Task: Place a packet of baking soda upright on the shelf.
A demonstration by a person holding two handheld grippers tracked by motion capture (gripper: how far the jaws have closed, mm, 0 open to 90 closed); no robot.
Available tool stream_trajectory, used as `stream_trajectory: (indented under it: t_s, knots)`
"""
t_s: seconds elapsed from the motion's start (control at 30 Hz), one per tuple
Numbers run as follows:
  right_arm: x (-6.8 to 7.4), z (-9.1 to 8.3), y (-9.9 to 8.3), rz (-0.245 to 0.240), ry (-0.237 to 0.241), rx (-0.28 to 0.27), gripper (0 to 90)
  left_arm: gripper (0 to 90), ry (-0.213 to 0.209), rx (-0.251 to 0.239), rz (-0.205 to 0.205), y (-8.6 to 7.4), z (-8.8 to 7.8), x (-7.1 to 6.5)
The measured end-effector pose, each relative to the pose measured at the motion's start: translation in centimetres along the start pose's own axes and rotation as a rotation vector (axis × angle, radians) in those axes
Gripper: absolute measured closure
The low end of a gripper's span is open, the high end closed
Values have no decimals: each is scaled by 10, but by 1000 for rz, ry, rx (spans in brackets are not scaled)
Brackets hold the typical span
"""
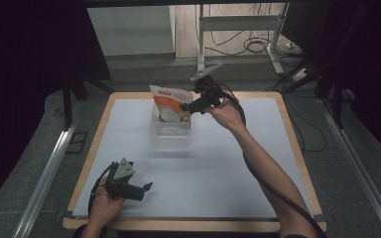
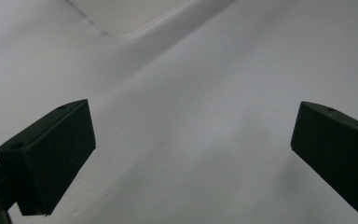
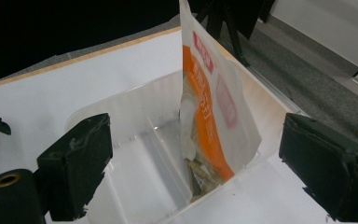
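The orange-and-white pouch (image 3: 214,107) carries a red label and printing, all too blurred to read.

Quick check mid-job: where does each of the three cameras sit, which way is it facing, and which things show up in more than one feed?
High view: above the person's side, looking forward and down on the white table; both forearms, left tool and right tool show.
Left gripper view: rides the left tool, looking along its open jaws at bare tabletop.
Right gripper view: rides the right tool, looking down between open jaws at the snack pouch standing in the clear bin.
Shared: high and right gripper views both show pouch and bin.
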State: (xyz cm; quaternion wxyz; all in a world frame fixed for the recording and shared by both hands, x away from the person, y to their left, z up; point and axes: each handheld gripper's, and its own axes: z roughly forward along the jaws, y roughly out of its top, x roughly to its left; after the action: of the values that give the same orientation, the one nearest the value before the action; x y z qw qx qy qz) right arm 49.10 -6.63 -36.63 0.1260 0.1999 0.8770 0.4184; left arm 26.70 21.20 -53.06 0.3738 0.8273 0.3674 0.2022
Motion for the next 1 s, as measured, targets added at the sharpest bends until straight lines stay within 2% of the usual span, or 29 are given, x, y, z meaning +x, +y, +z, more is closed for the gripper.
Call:
stream_trajectory:
  t_s: [0.3, 0.73, 1.0]
  knots:
    - [0, -6, -15, 21, -2, 10, 83, 0, 5, 3, 3, 0, 0, -1]
    - [5, -17, -45, 10, -2, 25, 25, 0, 4, 11, 8, 0, 1, -1]
    - [14, -36, -70, 35, 12, 22, 17, 0, -21, 22, -8, 1, 3, -2]
